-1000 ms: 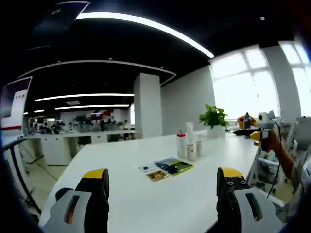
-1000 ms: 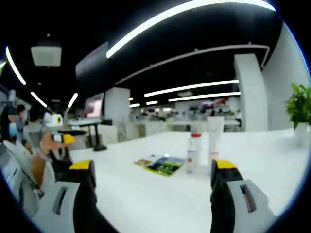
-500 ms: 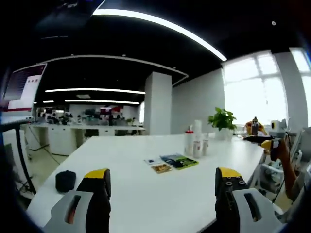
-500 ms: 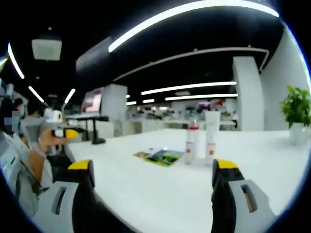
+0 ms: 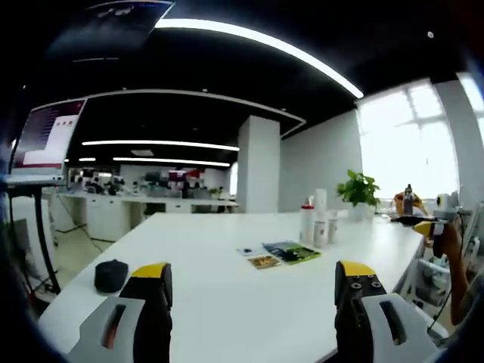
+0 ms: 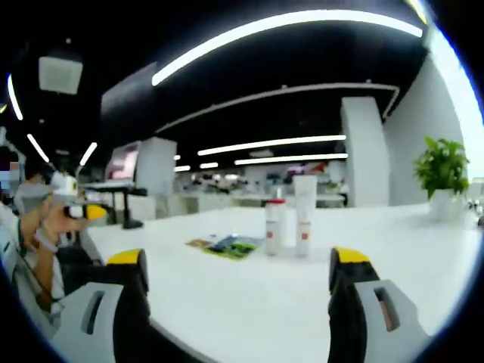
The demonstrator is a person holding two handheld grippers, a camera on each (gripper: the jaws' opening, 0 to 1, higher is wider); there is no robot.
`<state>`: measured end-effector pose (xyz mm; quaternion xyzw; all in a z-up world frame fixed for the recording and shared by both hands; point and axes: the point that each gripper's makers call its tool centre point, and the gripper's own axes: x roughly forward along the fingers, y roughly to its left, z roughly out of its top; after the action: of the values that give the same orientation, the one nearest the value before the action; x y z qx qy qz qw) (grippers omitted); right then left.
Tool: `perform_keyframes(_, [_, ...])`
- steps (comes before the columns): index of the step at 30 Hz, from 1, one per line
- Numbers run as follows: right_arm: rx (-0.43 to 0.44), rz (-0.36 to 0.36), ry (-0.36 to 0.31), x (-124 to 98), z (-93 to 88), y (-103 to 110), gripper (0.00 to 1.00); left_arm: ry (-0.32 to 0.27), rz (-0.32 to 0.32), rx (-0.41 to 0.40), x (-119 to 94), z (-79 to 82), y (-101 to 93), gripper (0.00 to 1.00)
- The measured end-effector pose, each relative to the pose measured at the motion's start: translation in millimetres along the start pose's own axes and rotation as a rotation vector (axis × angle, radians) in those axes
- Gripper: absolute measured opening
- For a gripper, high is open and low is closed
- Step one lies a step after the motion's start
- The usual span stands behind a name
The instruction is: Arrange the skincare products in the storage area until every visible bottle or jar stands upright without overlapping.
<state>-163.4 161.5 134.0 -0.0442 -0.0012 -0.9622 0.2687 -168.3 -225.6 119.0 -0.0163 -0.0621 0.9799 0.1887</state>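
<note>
Open office: white pillar (image 5: 259, 162), bright window (image 5: 404, 147), ceiling light strips (image 6: 287, 21).

White table (image 5: 212, 257) top smooth, faint sheen. Skincare bottles (image 6: 275, 227) look plastic, white, one red-capped. Leaflets (image 5: 291, 252) glossy printed paper. Dark object (image 5: 111, 275) at near left matt, soft-looking. Gripper jaws grey plastic, yellow-tipped with black pads. Plant pot (image 6: 441, 205) smooth white.

Opposite low views — shared table (image 5: 227, 257)

Big white table (image 5: 212, 272) here, with a few skincare bottles (image 6: 287, 225) standing upright close together, a colourful leaflet (image 5: 281, 252) lying flat beside them, and a small dark object (image 5: 111, 275) near one corner.
</note>
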Motion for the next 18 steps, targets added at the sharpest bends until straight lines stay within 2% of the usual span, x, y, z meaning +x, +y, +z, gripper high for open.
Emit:
perform_keyframes(3, [-0.008,-0.007,0.016,4,-1.9,-2,0.99,0.0,-0.009,-0.003,2,-0.3,0.6,0.93])
perform_keyframes(5, [-0.03,-0.019,0.028,5,-2.0,-3,0.99,0.023,-0.004,0.004,3,-5.3,3.1,0.93])
perform_keyframes(8, [-0.049,-0.033,0.033,5,-0.7,-4,0.99,0.035,0.026,-0.001,3,-9.9,9.9,0.92])
perform_keyframes(10, [-0.057,-0.033,0.04,5,-0.9,-4,0.99,0.021,0.048,-0.015,3,-9.4,13.9,0.92])
perform_keyframes(13, [-0.056,-0.02,0.056,6,-3.6,-1,0.99,0.012,0.054,-0.023,4,-8.9,13.3,0.92])
perform_keyframes(18, [-0.082,-0.011,0.086,5,-8.1,1,1.0,0.028,0.047,-0.006,10,-11.6,9.5,0.92])
